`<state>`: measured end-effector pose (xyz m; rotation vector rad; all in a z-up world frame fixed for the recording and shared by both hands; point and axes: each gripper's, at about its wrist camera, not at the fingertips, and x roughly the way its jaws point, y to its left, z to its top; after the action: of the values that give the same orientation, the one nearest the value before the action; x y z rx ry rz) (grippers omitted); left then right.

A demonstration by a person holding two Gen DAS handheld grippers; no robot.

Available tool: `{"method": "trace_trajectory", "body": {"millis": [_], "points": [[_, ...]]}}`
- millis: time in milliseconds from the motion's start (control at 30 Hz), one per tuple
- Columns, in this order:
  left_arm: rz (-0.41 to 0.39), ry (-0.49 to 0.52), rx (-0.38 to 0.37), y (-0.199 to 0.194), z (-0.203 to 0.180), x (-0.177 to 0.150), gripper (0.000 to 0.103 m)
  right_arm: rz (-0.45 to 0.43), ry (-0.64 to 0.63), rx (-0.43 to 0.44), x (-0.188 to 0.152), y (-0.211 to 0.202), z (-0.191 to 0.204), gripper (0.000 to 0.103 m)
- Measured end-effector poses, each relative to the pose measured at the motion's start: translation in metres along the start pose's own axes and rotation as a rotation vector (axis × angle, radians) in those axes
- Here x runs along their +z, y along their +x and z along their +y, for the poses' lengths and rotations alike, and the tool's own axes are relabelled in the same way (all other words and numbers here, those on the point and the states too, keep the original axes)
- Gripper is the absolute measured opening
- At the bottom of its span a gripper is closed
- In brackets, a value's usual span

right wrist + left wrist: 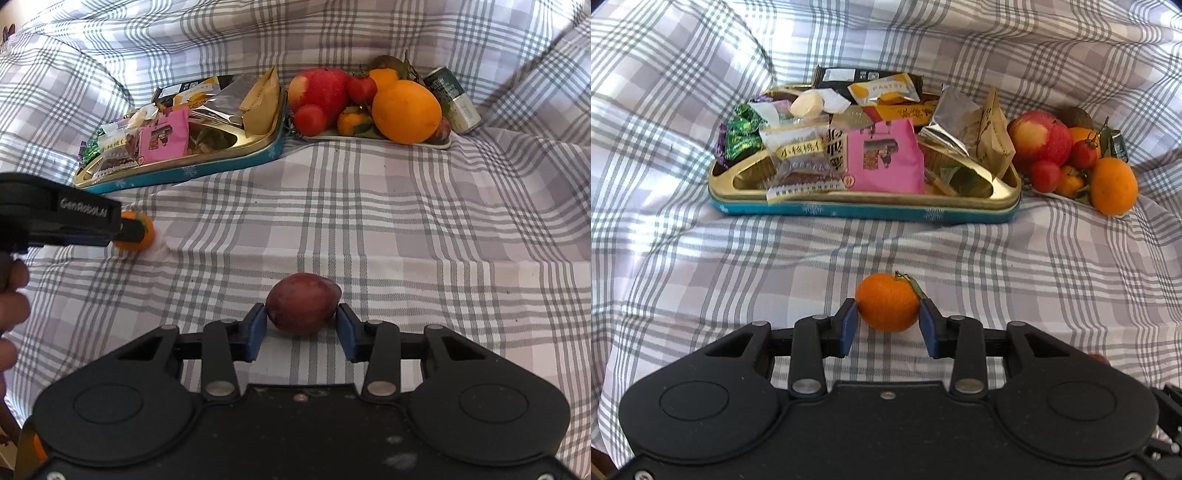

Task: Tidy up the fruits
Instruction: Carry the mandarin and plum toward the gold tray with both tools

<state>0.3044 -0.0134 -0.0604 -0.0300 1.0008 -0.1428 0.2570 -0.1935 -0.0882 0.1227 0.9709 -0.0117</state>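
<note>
A small mandarin (886,301) with a leaf stub rests on the plaid cloth, and my left gripper (887,310) is shut on it, both blue pads against its sides. The right wrist view shows the same gripper (129,229) from the side at the far left, hiding most of the mandarin (146,230). A dark red plum (301,302) lies on the cloth, and my right gripper (302,314) is shut on it. At the back right, a white plate (369,139) holds an apple (317,92), a large orange (406,110), tomatoes and mandarins.
A blue and gold tin tray (864,210) heaped with wrapped snacks stands at the back centre, left of the fruit plate (1067,195). A green drink can (456,105) lies behind the plate. A person's hand (13,295) holds the left gripper. The rumpled cloth rises at the sides.
</note>
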Motion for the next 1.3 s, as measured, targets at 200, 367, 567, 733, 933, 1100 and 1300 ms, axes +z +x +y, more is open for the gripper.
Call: {"method": "trace_trajectory", "body": {"millis": [200, 367, 567, 733, 933, 1100, 1300], "points": [[0.000, 0.011, 0.004, 0.012, -0.006, 0.009, 0.052, 0.004, 0.008, 0.009, -0.005, -0.004, -0.002, 0.044], [-0.005, 0.039, 0.020, 0.021, -0.014, 0.014, 0.052, 0.006, 0.007, 0.014, -0.006, -0.006, -0.002, 0.044], [-0.024, 0.061, 0.034, 0.025, -0.019, 0.018, 0.050, 0.006, 0.012, 0.022, -0.008, -0.008, -0.003, 0.043], [-0.028, 0.062, 0.009, 0.021, -0.018, 0.018, 0.049, -0.004, 0.019, 0.029, -0.008, -0.013, -0.005, 0.042], [-0.037, 0.065, 0.013, 0.002, -0.019, 0.014, 0.036, -0.029, 0.025, 0.033, -0.008, -0.026, -0.007, 0.034], [-0.043, 0.096, 0.010, -0.018, -0.023, 0.011, 0.023, -0.037, 0.007, 0.030, -0.011, -0.033, -0.007, 0.026], [-0.023, 0.081, 0.010, -0.022, -0.016, 0.005, 0.026, -0.030, 0.081, 0.040, -0.013, -0.032, -0.016, 0.048]]}}
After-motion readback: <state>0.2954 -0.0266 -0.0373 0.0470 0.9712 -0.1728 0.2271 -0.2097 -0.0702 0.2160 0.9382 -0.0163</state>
